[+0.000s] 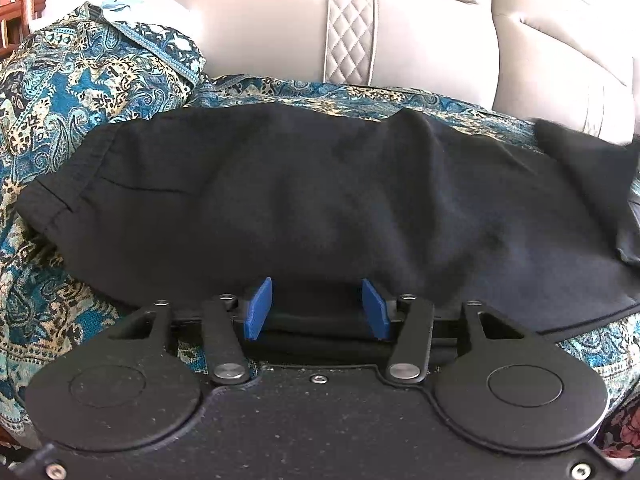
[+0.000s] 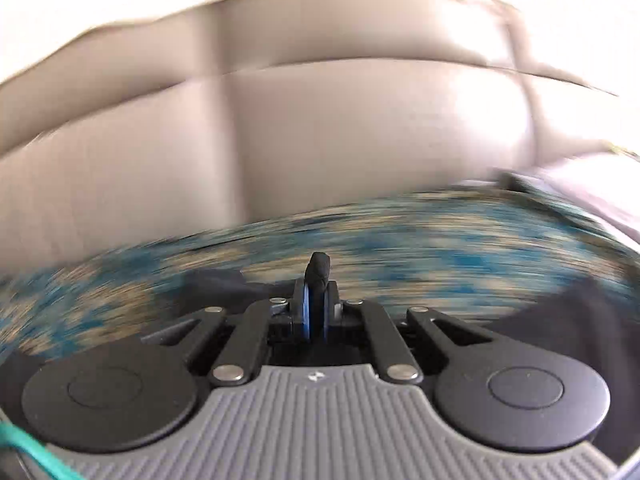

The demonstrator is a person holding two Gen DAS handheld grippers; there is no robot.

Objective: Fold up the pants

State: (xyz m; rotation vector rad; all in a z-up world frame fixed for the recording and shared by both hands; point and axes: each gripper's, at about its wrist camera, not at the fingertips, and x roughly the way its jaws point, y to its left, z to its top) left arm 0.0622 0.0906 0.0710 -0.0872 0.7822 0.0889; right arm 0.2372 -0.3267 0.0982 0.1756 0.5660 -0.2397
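Black pants (image 1: 320, 200) lie spread sideways on a teal and beige patterned throw (image 1: 80, 92), with the waistband at the left. My left gripper (image 1: 317, 308) sits at the near edge of the pants. Its blue pads (image 1: 258, 308) stand well apart and open, with dark cloth low between them that they do not press. At the far right a flap of the pants (image 1: 580, 152) is raised and blurred. In the streaked right wrist view, my right gripper (image 2: 316, 296) is shut on a pinch of the black pants (image 2: 319, 270), which sticks up above the pads.
A beige sofa back (image 1: 280, 28) with a quilted strip (image 1: 351, 32) rises behind the throw. The throw is bunched high at the left (image 1: 132, 56). Wooden furniture (image 1: 16, 12) shows at the far left. The sofa back (image 2: 320, 120) fills the right wrist view above the throw (image 2: 440, 248).
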